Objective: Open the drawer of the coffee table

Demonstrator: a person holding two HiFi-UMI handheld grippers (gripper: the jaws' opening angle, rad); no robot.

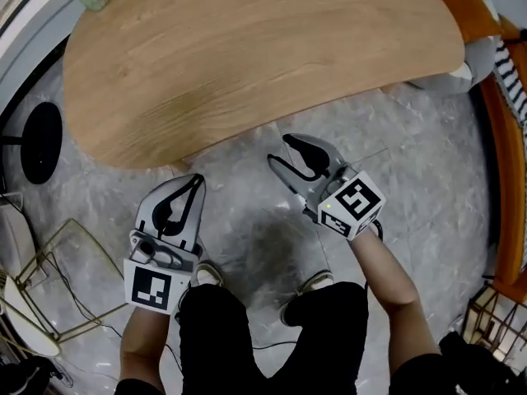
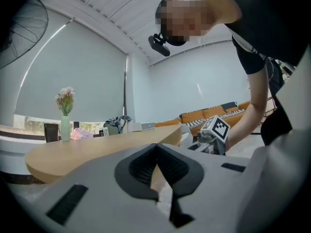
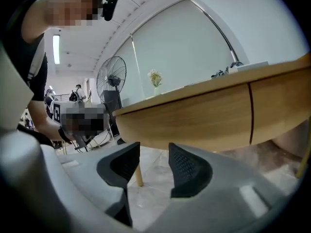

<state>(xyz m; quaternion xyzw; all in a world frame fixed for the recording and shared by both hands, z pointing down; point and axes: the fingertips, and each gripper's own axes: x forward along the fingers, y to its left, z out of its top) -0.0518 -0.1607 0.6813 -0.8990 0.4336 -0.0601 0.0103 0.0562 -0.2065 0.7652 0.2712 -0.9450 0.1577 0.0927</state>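
A head camera looks steeply down on the coffee table (image 1: 247,56), the left gripper (image 1: 196,179) and the right gripper (image 1: 277,149); each gripper's own low, nearly level camera faces that table's edge from nearby.

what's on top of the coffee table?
A vase of flowers near one end of the coffee table; otherwise bare wood in the head view. Its far edge is out of frame, so anything there is unseen.
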